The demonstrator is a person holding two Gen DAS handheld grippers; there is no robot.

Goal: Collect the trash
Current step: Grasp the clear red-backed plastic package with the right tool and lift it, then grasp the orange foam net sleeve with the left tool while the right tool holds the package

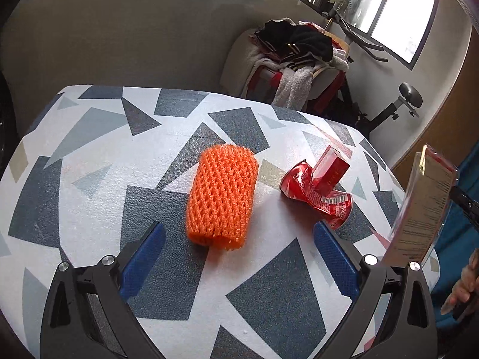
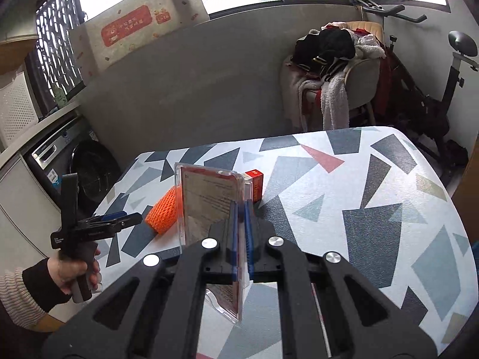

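An orange foam net [image 1: 221, 197] lies in the middle of the patterned table [image 1: 89, 185]. My left gripper [image 1: 239, 257] stands open just in front of it, one blue pad on each side, touching nothing. Right of the net lies a crushed red can [image 1: 314, 200] with a small red box [image 1: 329, 173] resting on it. My right gripper [image 2: 241, 209] is shut on the edge of a clear plastic blister pack [image 2: 209, 200], held upright above the table. That pack [image 1: 425, 206] also shows at the right edge of the left wrist view. The net [image 2: 166, 209], red box [image 2: 254, 184] and left gripper [image 2: 113, 220] appear beyond it.
A washing machine [image 2: 83, 173] stands left of the table, under a white counter. A chair piled with clothes [image 2: 335, 68] and an exercise bike [image 2: 449, 89] stand behind the table. A cardboard box [image 2: 134, 27] leans at the window. A hand [image 2: 74, 272] holds the left gripper's handle.
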